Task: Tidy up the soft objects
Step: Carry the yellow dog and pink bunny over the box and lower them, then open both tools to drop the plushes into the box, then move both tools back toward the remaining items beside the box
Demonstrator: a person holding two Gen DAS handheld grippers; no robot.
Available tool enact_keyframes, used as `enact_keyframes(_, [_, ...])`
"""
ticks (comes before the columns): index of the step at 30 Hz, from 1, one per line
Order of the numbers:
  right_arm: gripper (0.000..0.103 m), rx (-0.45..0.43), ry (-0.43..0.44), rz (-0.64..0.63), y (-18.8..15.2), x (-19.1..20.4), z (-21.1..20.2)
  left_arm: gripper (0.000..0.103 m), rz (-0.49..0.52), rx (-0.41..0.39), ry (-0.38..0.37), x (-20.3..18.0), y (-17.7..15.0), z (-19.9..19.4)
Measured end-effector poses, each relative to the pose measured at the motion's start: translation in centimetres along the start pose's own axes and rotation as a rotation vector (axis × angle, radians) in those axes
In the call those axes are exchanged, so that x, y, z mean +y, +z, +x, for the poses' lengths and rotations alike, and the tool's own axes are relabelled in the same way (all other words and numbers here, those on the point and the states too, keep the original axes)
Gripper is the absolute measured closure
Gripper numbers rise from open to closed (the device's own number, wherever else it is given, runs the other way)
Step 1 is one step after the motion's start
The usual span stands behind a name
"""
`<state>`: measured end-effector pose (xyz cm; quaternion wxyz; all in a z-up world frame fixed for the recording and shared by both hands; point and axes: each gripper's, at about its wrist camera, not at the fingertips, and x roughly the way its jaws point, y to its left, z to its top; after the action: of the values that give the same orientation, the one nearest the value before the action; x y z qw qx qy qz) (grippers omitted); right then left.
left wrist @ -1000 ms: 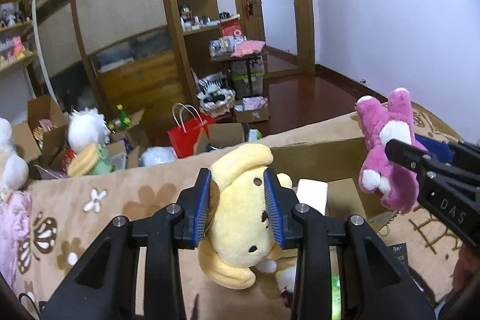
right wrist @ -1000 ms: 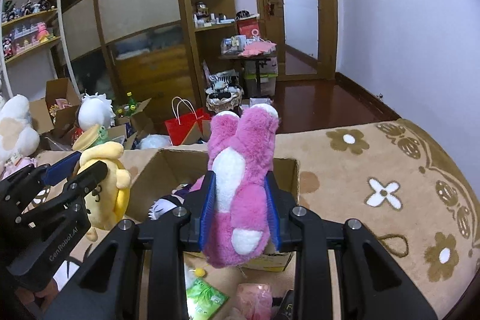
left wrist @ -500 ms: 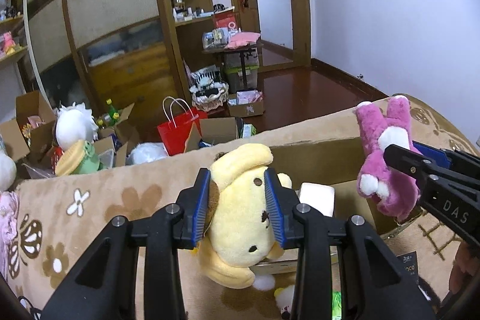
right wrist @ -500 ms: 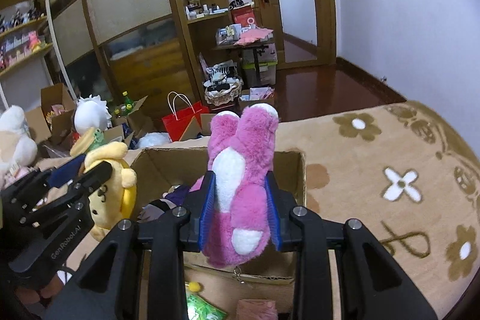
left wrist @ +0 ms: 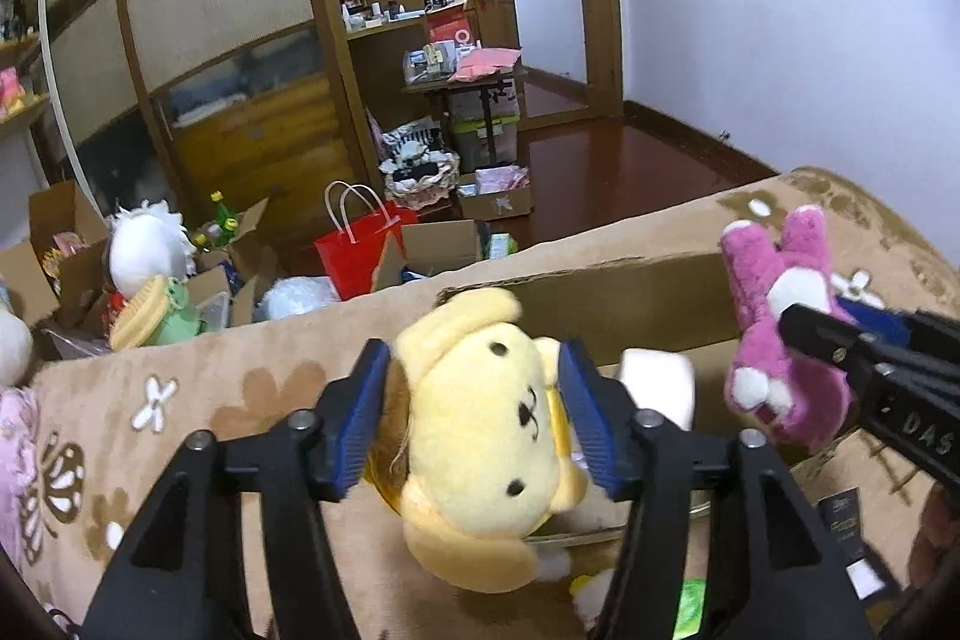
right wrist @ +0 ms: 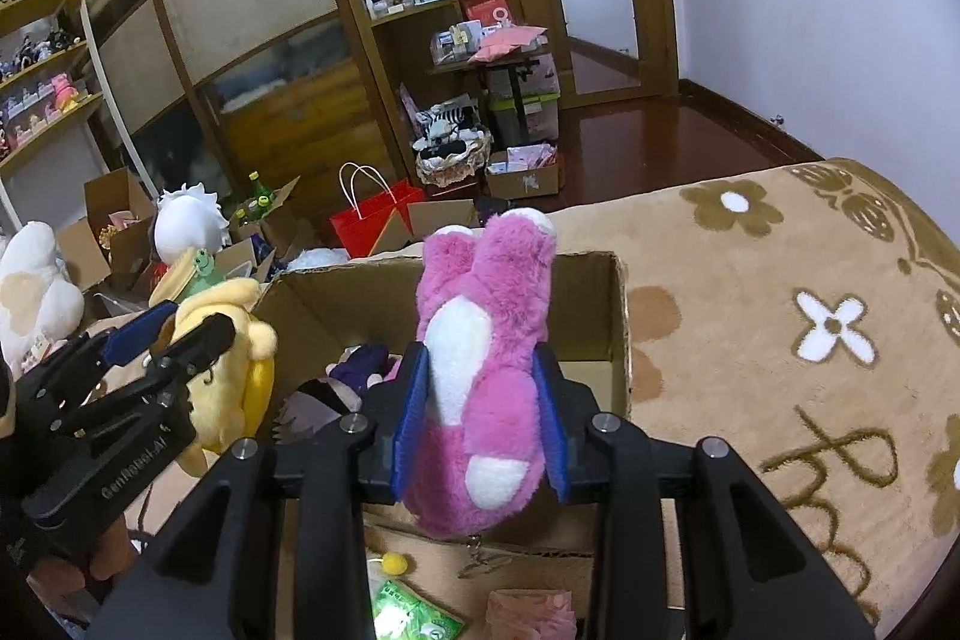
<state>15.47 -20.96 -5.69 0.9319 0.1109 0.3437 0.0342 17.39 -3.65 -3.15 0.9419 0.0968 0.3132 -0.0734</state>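
A yellow dog plush [left wrist: 480, 436] hangs between the blue pads of my left gripper [left wrist: 474, 412]. Its jaws are opening, the pads stand off its sides, and the toy looks blurred and tilted. It is over the near left edge of the cardboard box [left wrist: 630, 304]. In the right wrist view the same yellow plush [right wrist: 228, 370] and left gripper [right wrist: 174, 334] sit left of the box [right wrist: 594, 316]. My right gripper [right wrist: 483, 418] holds a pink and white plush [right wrist: 480, 370] upright over the box. Its jaws are starting to open, but the pads still touch the toy.
The box sits on a beige flowered blanket [right wrist: 780, 328] and holds a purple plush [right wrist: 360, 364] and a white item [left wrist: 657, 376]. A green packet [right wrist: 414, 613] lies in front. Beyond the blanket's edge are a red bag [left wrist: 354, 256], open cartons and more plush toys.
The left jaws have spread wide and the yellow plush has tipped and loosened between them. Both grippers have come lower and closer to the box. The pink plush is still gripped.
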Motion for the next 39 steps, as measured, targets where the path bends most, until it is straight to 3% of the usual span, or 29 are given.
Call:
enact_keyframes(4, [0.065,0.000,0.011,0.003,0.1,-0.1,-0.2,0.044,-0.036,0.021,-0.028,0.7,0.1,0.3])
enact_keyframes(12, [0.061,-0.009,0.022,0.028,0.2,-0.7,-1.0,0.021,-0.033,-0.009,-0.035,0.8,0.1,-0.7])
enact_keyframes(15, [0.052,-0.012,0.020,0.042,0.3,-0.9,-1.4,0.014,-0.038,-0.001,-0.027,0.8,0.0,-0.9])
enact_keyframes(17, [0.036,-0.011,0.009,0.034,0.5,-0.9,-1.8,0.014,-0.042,0.002,-0.015,1.0,0.0,-1.2])
enact_keyframes(21, [0.023,-0.023,-0.003,0.009,0.7,-0.6,-2.9,0.007,-0.056,0.008,-0.001,1.4,-0.3,-2.3])
enact_keyframes(23, [0.008,-0.032,-0.009,0.010,0.8,-0.6,-3.5,0.005,-0.063,0.000,0.008,1.6,-0.4,-3.0])
enact_keyframes(25, [0.000,-0.040,-0.029,0.000,0.8,-0.4,-4.0,0.004,-0.069,0.000,0.009,1.8,-0.6,-3.7])
enact_keyframes(39, [0.000,-0.033,-0.099,-0.023,-0.4,0.1,-7.8,0.002,-0.087,0.084,-0.018,2.0,-2.8,-7.1])
